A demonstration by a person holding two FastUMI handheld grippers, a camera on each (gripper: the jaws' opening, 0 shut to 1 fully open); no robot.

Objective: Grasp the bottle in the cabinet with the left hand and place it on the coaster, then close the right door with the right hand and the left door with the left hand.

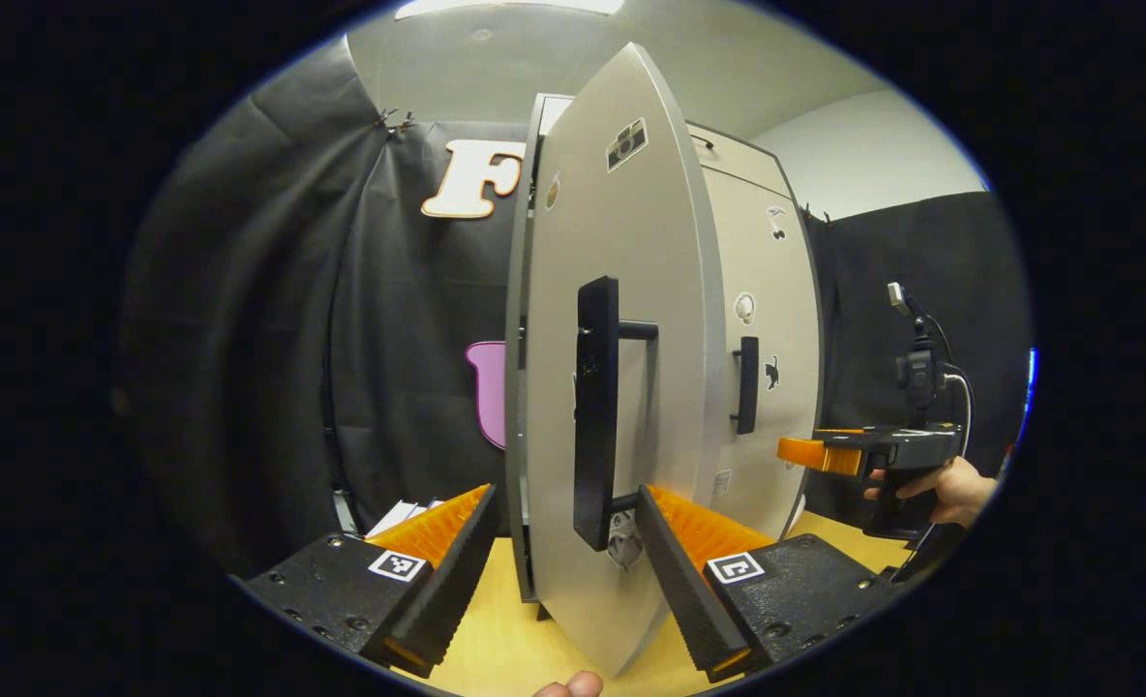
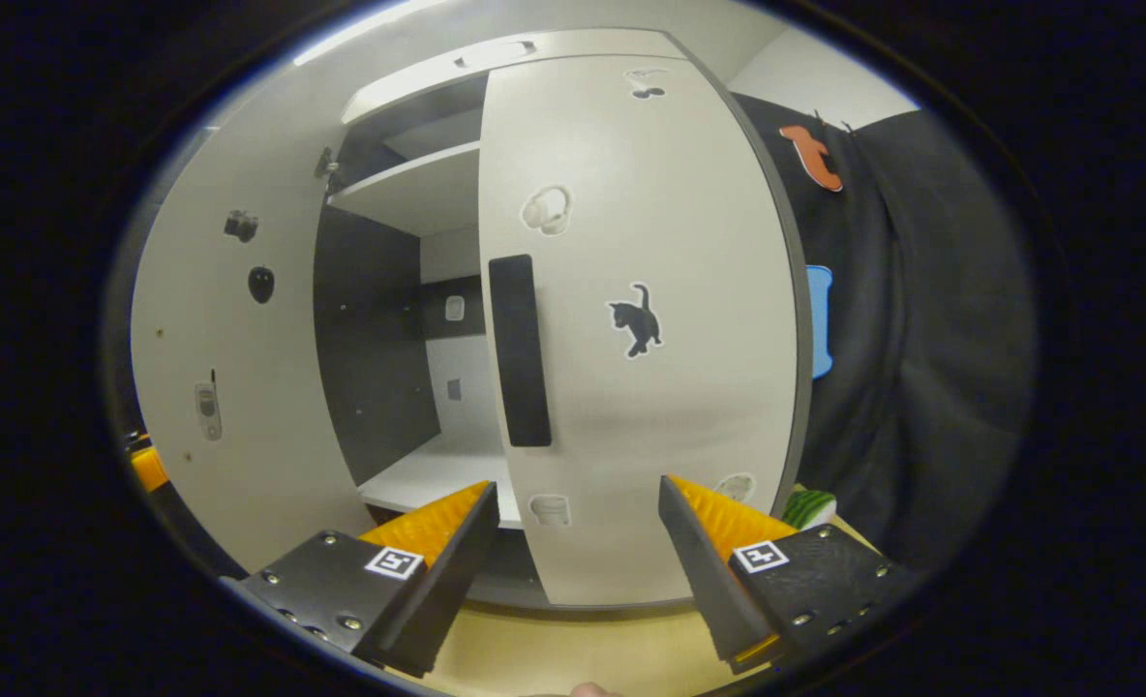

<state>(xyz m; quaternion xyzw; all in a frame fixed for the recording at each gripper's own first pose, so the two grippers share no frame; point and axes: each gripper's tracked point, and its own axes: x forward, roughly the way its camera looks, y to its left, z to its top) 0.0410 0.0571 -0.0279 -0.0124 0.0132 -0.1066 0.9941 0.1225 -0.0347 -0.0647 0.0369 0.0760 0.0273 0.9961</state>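
The cabinet's left door [image 1: 631, 290] stands swung out toward me, nearly edge-on, with its black handle [image 1: 597, 407] facing me. My left gripper [image 1: 565, 494] is open, one finger on each side of the door's lower part and handle, touching nothing. The right door [image 2: 650, 290] lies flat against the cabinet front, its black handle [image 2: 520, 348] upright. Just in front of it my right gripper [image 2: 578, 484] is open and empty. The left gripper view also has the right gripper [image 1: 825, 453], held by a hand [image 1: 950, 489] beside the right door [image 1: 767, 387].
Between the doors the cabinet's inside [image 2: 418, 387] shows a bare white lower shelf [image 2: 437, 479] and an upper shelf. A green-and-white striped thing [image 2: 810, 505] lies on the wooden table [image 2: 554, 649] past the right door's edge. Black cloth hangs on both sides.
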